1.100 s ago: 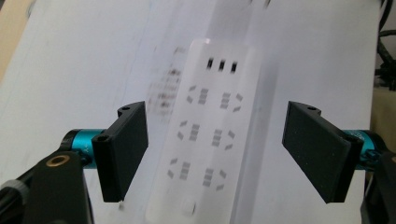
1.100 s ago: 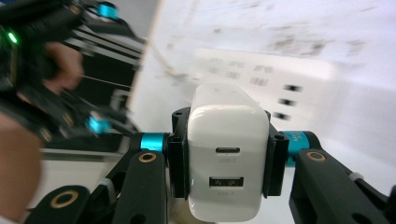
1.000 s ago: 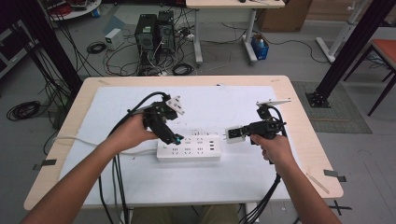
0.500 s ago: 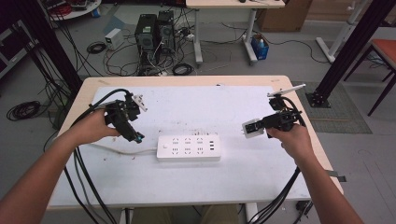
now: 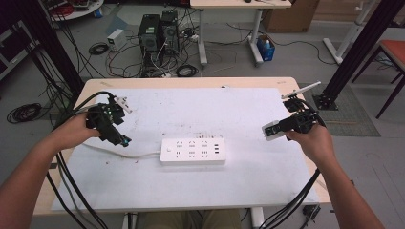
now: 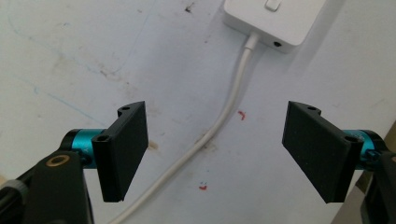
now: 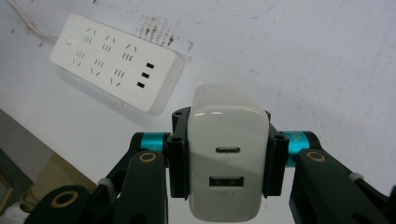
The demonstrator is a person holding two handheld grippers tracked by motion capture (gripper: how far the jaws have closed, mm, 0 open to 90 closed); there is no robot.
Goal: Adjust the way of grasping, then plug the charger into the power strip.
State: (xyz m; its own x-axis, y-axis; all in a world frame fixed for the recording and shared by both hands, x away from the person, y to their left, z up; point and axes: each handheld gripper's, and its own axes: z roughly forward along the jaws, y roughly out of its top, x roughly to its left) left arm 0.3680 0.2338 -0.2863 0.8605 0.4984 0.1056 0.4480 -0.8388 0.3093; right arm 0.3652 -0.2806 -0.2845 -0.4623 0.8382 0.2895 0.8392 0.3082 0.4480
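White sheeting covers the worktop (image 5: 205, 186), and the power strip (image 5: 192, 151) lies near its middle. Left of the strip, the left tool (image 5: 116, 135) hovers with its jaws wide apart and nothing between them; the strip's white cord (image 6: 219, 126) runs along the sheet below the gap. Right of the strip, well apart from it, the right tool (image 5: 279, 130) is clamped on a white USB charger (image 7: 227, 149), held above the sheet with its two ports facing the camera.
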